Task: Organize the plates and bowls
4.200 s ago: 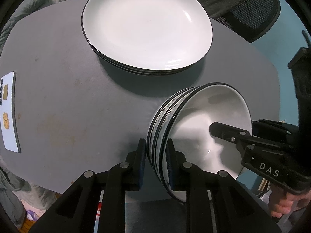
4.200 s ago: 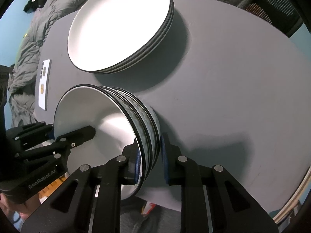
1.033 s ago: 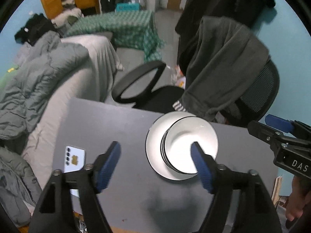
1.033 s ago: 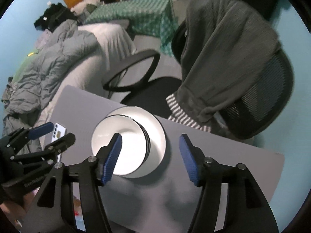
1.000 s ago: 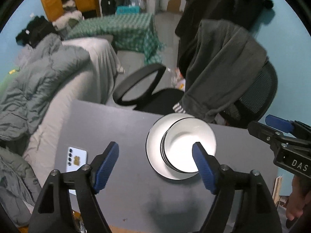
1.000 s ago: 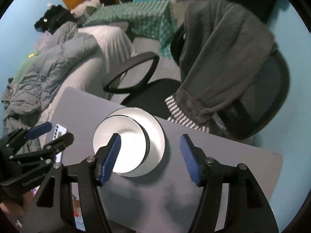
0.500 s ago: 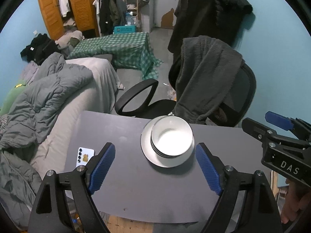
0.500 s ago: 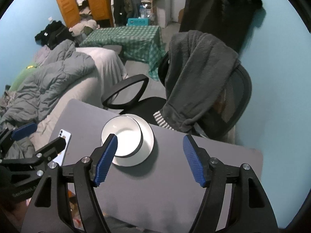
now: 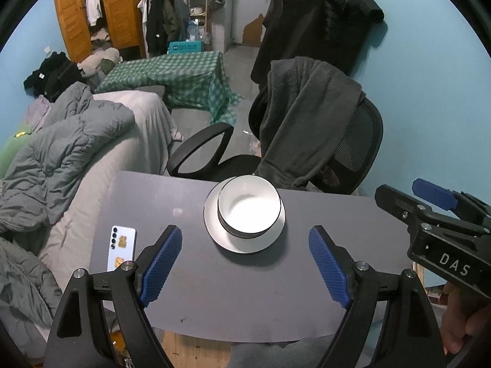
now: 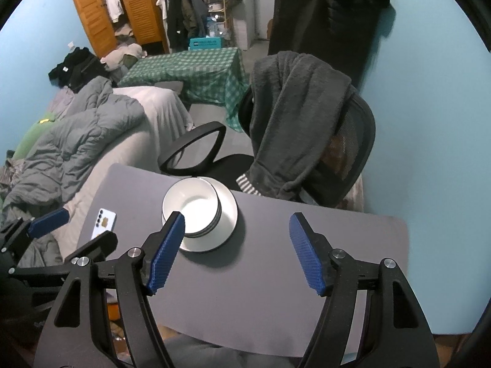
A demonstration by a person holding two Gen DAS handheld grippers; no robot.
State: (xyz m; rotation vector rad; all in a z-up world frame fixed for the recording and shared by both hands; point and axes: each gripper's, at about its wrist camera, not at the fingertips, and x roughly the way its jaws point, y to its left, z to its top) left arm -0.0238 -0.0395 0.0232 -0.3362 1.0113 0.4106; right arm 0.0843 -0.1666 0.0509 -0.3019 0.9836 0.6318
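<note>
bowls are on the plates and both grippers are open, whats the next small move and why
Probably none on the dishes: keep both grippers back and end the run. The stack of bowls sits nested and upright on the stack of plates on the grey table, and the left gripper and right gripper are open, holding nothing.

Only one text can be read: the white letters "DAS" stand on the black body of the right gripper (image 9: 429, 197), seen in the left wrist view. The label on the teal crate (image 9: 186, 46) is too small to read.
</note>
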